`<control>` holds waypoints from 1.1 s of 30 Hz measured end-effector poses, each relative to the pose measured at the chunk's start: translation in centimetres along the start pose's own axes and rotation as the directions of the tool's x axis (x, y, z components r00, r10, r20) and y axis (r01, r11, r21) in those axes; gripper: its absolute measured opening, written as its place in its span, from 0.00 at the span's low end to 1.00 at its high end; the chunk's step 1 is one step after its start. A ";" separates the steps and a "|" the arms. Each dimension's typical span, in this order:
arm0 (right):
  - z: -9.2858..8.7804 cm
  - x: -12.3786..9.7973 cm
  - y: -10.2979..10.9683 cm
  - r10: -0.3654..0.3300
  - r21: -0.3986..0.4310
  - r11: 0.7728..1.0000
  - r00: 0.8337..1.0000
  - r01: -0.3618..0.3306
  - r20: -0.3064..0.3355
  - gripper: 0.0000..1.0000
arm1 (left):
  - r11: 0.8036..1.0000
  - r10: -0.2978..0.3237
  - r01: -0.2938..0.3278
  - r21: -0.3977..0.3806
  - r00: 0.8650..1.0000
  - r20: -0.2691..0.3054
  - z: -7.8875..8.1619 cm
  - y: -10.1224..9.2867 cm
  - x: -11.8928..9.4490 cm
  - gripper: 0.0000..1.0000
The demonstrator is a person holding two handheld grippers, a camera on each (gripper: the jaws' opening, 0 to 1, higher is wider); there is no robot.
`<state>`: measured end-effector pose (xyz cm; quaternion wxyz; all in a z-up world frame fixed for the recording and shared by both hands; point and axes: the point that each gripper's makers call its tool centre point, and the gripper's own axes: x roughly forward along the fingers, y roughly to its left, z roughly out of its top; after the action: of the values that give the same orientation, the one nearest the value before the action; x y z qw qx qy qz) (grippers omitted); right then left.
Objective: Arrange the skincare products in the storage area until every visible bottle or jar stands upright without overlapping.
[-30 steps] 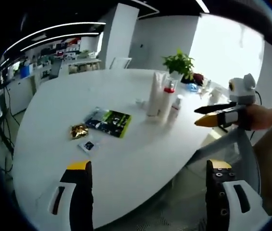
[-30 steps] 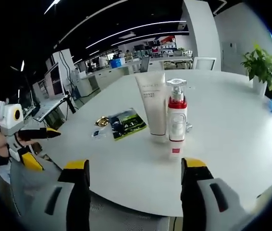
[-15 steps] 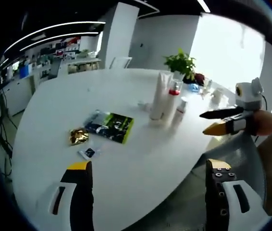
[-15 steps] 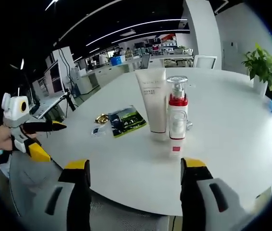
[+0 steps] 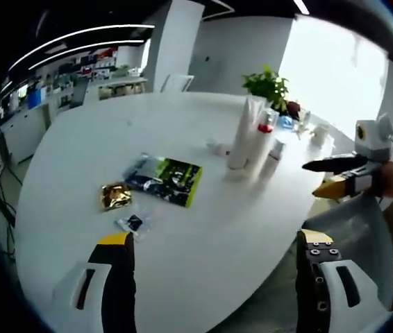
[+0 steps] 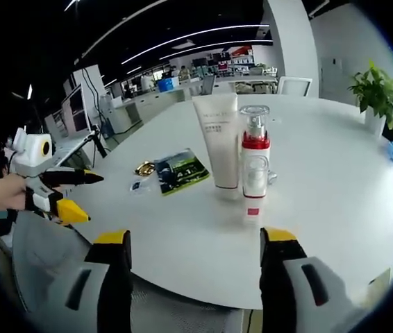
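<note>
White table (image 6: 335, 208) is carrying three upright products near its middle: small bottle (image 6: 254, 186) nearest, red-collared pump bottle (image 6: 255, 149) touching behind it, tube (image 6: 217, 142) standing cap-down beside. Tube print is too small to read. Right gripper (image 6: 193, 277) and left gripper (image 5: 217, 277) are hovering spread, empty, off the table edge. Pamphlet (image 5: 165, 180) is lying flat, well apart.

A round white table (image 5: 182, 229) seen past the left gripper (image 5: 214, 277), its two yellow-tipped jaws spread wide. Standing upright together are a tall white tube (image 5: 241, 134), a red-collared pump bottle (image 5: 259, 144) and a small white bottle (image 5: 273, 154). A green-and-black packet (image 5: 165, 180), gold foil wrapper (image 5: 114, 195) and small sachet (image 5: 133, 223) lie flat. The right gripper (image 5: 335, 177) hovers beside the table's edge.
</note>
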<state>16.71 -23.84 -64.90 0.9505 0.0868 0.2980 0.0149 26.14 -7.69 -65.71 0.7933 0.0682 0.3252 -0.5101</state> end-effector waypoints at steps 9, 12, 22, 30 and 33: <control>-0.2 0.1 -0.3 -0.020 0.010 1.000 1.000 0.020 -0.012 0.75 | 1.000 0.018 -0.018 0.002 0.999 -0.035 0.3 2.2 1.9 0.94; -0.3 0.1 -0.5 -0.028 0.014 0.999 0.999 0.028 -0.016 0.75 | 0.998 0.037 -0.038 -0.040 0.999 -0.036 0.6 3.1 2.8 0.93; -0.5 0.1 -0.8 -0.044 0.033 0.998 0.999 0.045 -0.027 0.75 | 0.989 0.094 -0.097 -0.115 0.995 -0.032 2.4 4.3 6.6 0.93; -0.6 -0.1 -1.2 -0.061 0.043 0.997 0.998 0.062 -0.027 0.74 | 0.980 0.154 -0.159 -0.123 0.987 -0.050 3.8 4.8 10.3 0.94; -0.6 -0.2 -1.5 -0.065 0.074 0.995 0.998 0.067 -0.025 0.74 | 0.976 0.168 -0.175 -0.132 0.984 -0.059 4.0 4.9 11.1 0.93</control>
<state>16.14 -25.27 -65.52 0.9432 0.1122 0.3116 -0.0266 35.10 -15.67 -70.19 0.8293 0.0537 0.3708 -0.4145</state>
